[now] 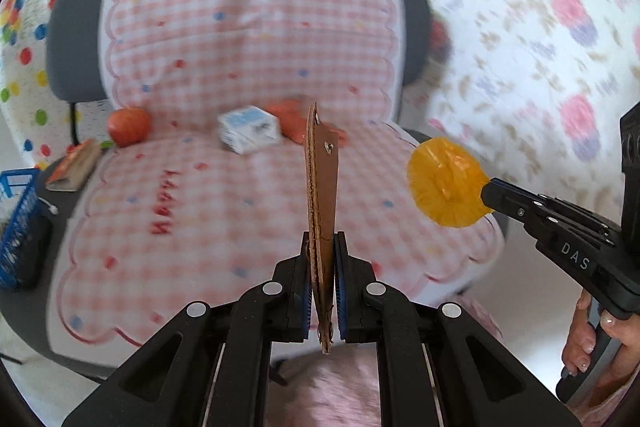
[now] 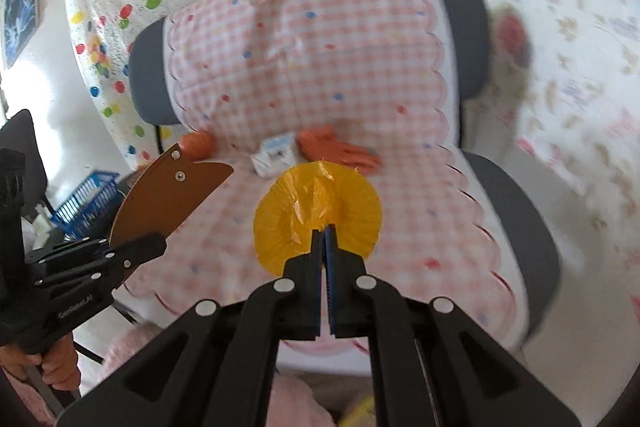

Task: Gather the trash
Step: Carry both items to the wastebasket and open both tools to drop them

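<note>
My left gripper [image 1: 323, 239] is shut on a brown leather-like flap with rivets [image 1: 322, 187], held edge-on above the chair seat; the same flap [image 2: 168, 195] shows broadside in the right wrist view, with the left gripper [image 2: 158, 245] at its lower edge. My right gripper [image 2: 325, 233] is shut on a crinkled yellow paper cup liner [image 2: 296, 215], also seen as a yellow liner [image 1: 444, 183] at the right gripper's tip [image 1: 486, 193]. On the seat's back lie a small white-and-blue carton [image 1: 248, 129], an orange glove [image 2: 340, 149] and an orange fruit [image 1: 129, 126].
A grey chair [image 1: 74, 39] wears a pink gingham cushion cover [image 1: 224, 211]. A blue basket [image 1: 16, 223] and a small booklet [image 1: 74, 165] sit to the left. Patterned cloths hang behind. A person's hand [image 1: 588, 339] grips the right handle.
</note>
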### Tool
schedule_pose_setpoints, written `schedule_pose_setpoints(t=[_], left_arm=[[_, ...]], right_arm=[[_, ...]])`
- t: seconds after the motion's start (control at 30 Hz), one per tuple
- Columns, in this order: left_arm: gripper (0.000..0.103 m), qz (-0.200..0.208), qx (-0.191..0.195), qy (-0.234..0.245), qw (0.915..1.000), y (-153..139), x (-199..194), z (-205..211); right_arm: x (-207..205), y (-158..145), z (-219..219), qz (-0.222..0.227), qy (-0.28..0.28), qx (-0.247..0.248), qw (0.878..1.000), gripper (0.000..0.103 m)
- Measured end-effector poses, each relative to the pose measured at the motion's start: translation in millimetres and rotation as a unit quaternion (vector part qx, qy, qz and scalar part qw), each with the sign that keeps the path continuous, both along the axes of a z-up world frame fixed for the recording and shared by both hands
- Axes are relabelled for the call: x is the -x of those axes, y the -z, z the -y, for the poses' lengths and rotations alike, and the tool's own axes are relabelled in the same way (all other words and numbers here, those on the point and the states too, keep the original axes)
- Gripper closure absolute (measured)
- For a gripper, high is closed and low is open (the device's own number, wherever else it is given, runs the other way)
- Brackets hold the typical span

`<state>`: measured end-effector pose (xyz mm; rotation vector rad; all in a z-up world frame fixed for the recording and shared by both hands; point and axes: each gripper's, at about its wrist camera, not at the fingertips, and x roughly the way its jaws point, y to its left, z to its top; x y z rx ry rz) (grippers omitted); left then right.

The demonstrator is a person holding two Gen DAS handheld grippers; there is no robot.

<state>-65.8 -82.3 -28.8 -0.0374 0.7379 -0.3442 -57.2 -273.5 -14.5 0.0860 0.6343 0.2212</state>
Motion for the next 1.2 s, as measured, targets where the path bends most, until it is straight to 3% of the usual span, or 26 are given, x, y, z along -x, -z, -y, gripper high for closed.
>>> schedule_pose_setpoints(t=[0.47,0.7,1.0,1.1,1.2], left_arm=[[0.093,-0.006,-0.019,0.145,0.9892,42,69,102],[0.092,-0.035,-0.018,0.201,0.9789,66,84,140],[0.092,-0.078,-0.034,0.23,0.9695,85,73,169],[0.088,-0.08,-0.038,0.23,0.9692,86,69,175],[0.063,-0.083,-0.043,0.227,0.9694,86,64,179]], right_arm=[[128,51,75,-0.039,0.139,0.011,0.989,0.101],[159,73,91,-0.065,0.17,0.011,0.983,0.101],[156,101,110,-0.107,0.186,-0.019,0.977,0.101],[153,107,113,-0.111,0.187,-0.022,0.976,0.101],[150,112,118,-0.109,0.194,-0.029,0.975,0.1]])
